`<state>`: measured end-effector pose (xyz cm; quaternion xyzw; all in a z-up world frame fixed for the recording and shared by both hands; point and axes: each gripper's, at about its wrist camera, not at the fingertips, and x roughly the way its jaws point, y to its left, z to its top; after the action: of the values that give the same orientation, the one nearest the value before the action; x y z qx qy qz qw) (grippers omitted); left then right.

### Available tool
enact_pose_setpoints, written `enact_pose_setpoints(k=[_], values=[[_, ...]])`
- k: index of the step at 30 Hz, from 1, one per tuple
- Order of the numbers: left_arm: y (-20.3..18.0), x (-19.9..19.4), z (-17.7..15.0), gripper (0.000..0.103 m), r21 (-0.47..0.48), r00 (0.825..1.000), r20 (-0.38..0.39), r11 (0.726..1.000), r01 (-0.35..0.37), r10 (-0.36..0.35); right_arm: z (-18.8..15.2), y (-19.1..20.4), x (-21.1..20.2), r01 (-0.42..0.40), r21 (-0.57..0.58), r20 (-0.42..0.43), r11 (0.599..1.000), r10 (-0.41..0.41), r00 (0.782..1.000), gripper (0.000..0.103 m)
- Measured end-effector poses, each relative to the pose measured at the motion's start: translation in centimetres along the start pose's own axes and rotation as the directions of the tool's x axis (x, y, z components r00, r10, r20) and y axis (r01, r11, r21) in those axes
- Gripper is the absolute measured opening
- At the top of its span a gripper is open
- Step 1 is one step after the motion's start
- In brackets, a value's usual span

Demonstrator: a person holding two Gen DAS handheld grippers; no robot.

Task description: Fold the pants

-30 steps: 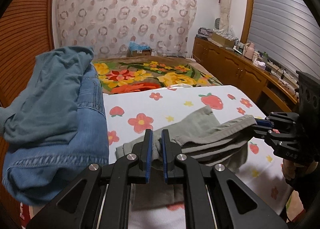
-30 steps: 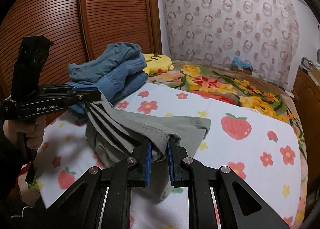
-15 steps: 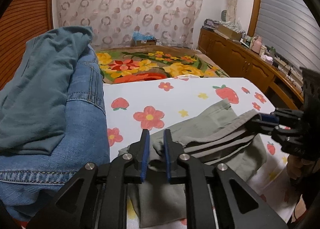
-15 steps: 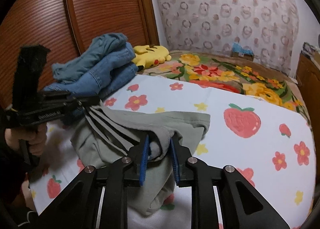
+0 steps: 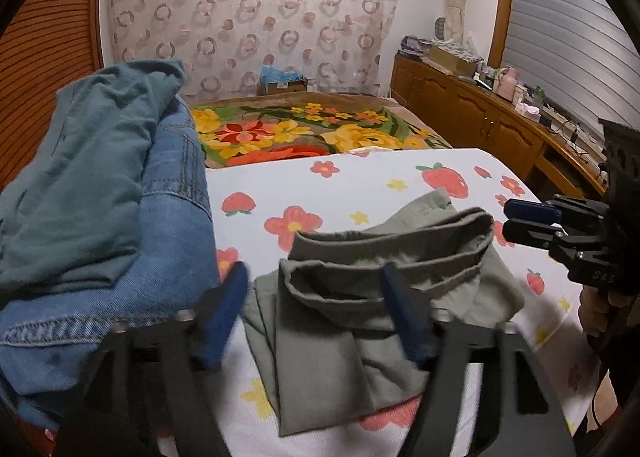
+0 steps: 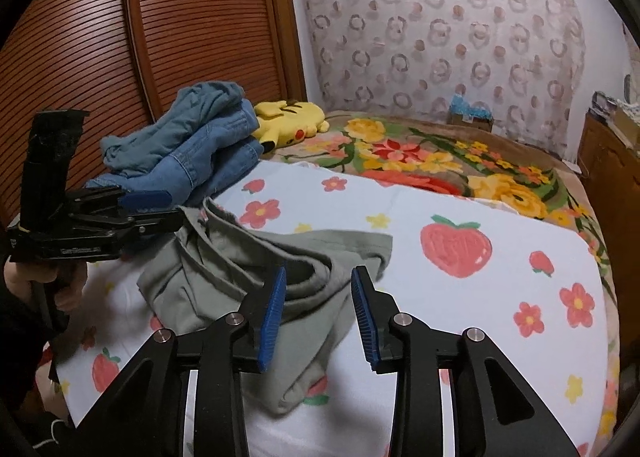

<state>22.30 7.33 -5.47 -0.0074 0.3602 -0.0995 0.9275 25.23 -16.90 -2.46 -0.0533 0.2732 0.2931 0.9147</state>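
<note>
Folded grey-green pants (image 5: 360, 297) lie near the front of a strawberry-print sheet (image 5: 360, 181). To their left a tall pile of denim clothes (image 5: 100, 217) blocks the way. The sheet lies bare to the right and beyond, as far as the flowered blanket (image 6: 460, 161). A yellow plush toy (image 6: 288, 121) lies far left.

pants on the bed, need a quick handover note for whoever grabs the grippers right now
Left gripper: jaws opening, pads clear of the cloth, which lies under the gap.
Right gripper: jaws opening, nothing pinched; it hangs over the near edge of the pants.
Pants: grey-green, lying in a folded bundle on the strawberry sheet, hems stacked on top. A pile of jeans sits beside them, by the wardrobe side.
Done: the fold is laid down and let go.
Left: the bundle looks loose and a bit uneven, so probably a tidy or one more fold, then set it aside.
</note>
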Motion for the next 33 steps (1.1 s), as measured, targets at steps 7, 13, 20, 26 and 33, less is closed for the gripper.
enact_pose_setpoints(k=[7,13,20,26,33], values=[[-0.4,0.6,-0.7,0.076,0.012,1.000,-0.014,1.000,-0.014,0.014,-0.1,0.3,0.9,-0.017,-0.021,-0.041,1.000,0.016,0.999,0.039],[-0.1,0.6,-1.0,0.076,-0.002,1.000,-0.014,1.000,-0.022,0.022,0.4,0.0,2.0,-0.012,-0.067,-0.084,0.998,0.006,0.996,0.039],[-0.2,0.6,-1.3,0.076,-0.010,1.000,-0.013,1.000,-0.027,0.027,0.7,-0.2,2.6,-0.037,-0.073,-0.092,0.997,0.030,0.995,0.039],[-0.2,0.6,-1.3,0.076,-0.010,1.000,-0.015,1.000,-0.027,0.027,1.5,-0.7,2.4,-0.079,-0.051,-0.053,0.996,0.076,0.996,0.008],[-0.3,0.7,-1.3,0.076,-0.009,0.999,-0.017,0.999,-0.031,0.030,2.8,-1.4,3.1,-0.019,-0.044,-0.023,0.999,0.018,1.000,0.006]])
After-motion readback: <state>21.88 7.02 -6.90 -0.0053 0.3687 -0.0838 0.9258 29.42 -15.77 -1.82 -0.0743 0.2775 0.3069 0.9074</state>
